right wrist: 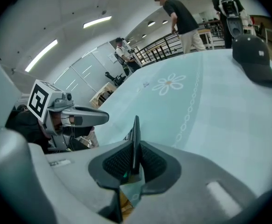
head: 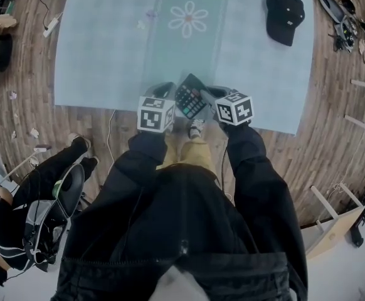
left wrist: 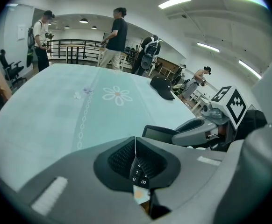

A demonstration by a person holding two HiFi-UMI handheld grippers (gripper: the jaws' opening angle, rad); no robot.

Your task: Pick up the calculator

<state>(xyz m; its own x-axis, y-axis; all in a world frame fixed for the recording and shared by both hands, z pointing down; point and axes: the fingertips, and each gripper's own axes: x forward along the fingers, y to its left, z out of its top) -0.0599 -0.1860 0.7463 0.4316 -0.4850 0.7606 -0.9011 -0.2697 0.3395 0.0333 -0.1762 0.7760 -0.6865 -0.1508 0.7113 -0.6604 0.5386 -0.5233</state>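
While both grippers clamp it, the calculator (head: 190, 99) hangs keys-up between the left gripper (head: 168, 93) and right gripper (head: 212, 94) over the near edge of the table (head: 107, 55); left gripper view: pads (left wrist: 119, 160) pinch its key end, screen end toward the right gripper; right gripper view: jaws pinch it edge-on.

Open-plan lab hall, set up for recording handling work. Strip lights (left wrist: 175, 1) run across a white ceiling. A railing (left wrist: 75, 50) and an office chair (left wrist: 10, 69) stand at the far side. Several people (left wrist: 116, 36) stand about, one with a backpack (left wrist: 151, 52), and another sits near the table (head: 107, 55). Cables (head: 49, 24) and loose boards (head: 364, 125) lie on the wood floor (head: 32, 124). The left gripper (left wrist: 135, 158) and right gripper (right wrist: 136, 160) each bear a cube with square markers.
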